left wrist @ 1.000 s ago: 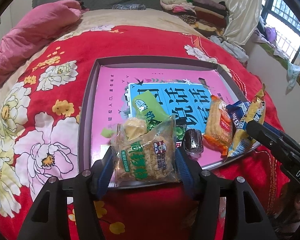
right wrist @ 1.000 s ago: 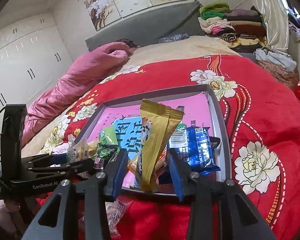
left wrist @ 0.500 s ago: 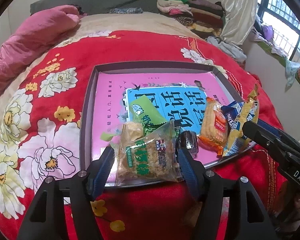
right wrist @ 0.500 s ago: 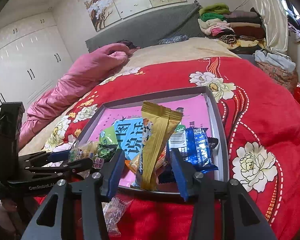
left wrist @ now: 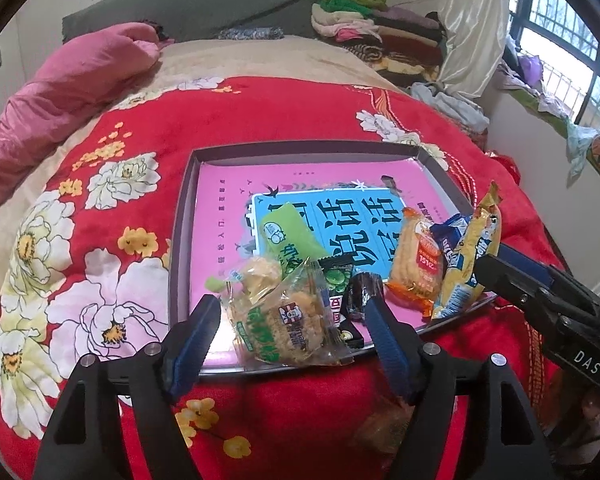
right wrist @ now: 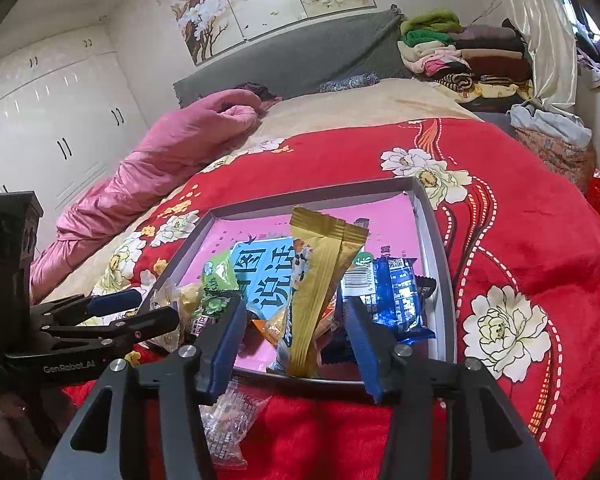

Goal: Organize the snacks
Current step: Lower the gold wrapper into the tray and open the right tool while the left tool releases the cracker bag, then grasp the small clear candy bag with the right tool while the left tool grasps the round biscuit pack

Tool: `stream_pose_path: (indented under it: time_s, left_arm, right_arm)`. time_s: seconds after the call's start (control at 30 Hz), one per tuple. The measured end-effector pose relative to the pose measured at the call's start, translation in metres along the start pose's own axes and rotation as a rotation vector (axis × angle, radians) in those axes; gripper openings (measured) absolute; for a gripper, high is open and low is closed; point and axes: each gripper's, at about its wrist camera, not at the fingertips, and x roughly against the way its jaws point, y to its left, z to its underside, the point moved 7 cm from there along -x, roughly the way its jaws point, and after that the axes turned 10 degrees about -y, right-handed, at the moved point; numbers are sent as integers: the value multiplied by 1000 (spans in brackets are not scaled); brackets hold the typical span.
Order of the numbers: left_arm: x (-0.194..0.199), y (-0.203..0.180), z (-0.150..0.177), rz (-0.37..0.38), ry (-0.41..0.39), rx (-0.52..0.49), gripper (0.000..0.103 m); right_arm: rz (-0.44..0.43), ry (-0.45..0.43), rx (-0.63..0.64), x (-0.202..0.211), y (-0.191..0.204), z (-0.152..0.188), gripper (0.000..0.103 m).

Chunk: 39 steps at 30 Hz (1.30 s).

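Cracker packet [left wrist: 288, 320] between opening left gripper [left wrist: 292, 320], yellow wrapper [right wrist: 320, 280] between opening right gripper [right wrist: 296, 340]

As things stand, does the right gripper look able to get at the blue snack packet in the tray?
Probably yes: the blue packet lies exposed beside the right gripper, whose jaws are opening around the yellow packet.

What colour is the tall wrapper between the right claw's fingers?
Golden yellow wrapper, clearest in the right wrist view.
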Motion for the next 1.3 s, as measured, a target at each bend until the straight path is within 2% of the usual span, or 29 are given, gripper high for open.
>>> stream_pose_path:
  time_s: [0.7,1.3]
  left_arm:
    - [28,7,-1,-17,-30,-6,78]
    - [45,0,25,19,9,-57,78]
  right_arm:
    - [-30,-10,16,17,11,-3,58]
    - [-65,14,47,30,28,5,62]
